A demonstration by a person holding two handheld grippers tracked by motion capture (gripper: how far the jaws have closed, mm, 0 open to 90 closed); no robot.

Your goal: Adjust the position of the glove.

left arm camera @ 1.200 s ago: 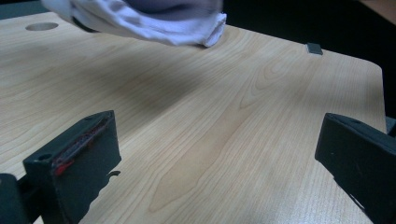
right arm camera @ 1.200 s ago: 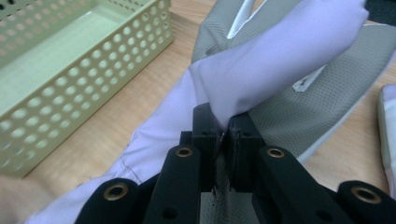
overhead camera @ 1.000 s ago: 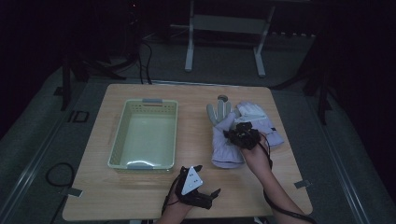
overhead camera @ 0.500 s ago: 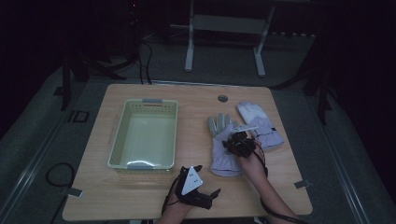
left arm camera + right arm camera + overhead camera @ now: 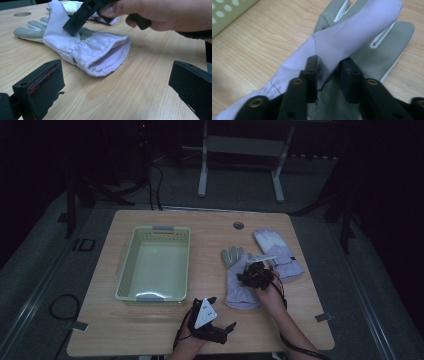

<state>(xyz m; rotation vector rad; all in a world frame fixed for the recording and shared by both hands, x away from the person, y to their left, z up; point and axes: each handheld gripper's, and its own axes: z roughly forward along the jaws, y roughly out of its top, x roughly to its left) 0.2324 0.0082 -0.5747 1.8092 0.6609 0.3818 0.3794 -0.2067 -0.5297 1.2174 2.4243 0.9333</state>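
Observation:
Two pale lavender work gloves lie right of the table's middle. The near glove (image 5: 239,285) (image 5: 95,50) lies palm up, grey palm showing, its cuff opening toward the front edge. My right gripper (image 5: 252,272) (image 5: 328,65) is over its palm, the jaws close together with a lavender fold of the glove (image 5: 352,32) pinched between them. The far glove (image 5: 277,251) lies flat just behind and to the right. My left gripper (image 5: 223,314) (image 5: 115,85) rests near the front edge, open and holding nothing, pointing at the near glove's cuff.
A pale green plastic basket (image 5: 155,228) (image 5: 227,12) stands left of the middle, with nothing in it. A round cable hole (image 5: 238,225) sits near the table's back edge. Bare wood lies between the basket and the gloves.
The right gripper pulled the near glove off the far one, toward the left and front, and laid it out flat. The left gripper has stayed where it was.

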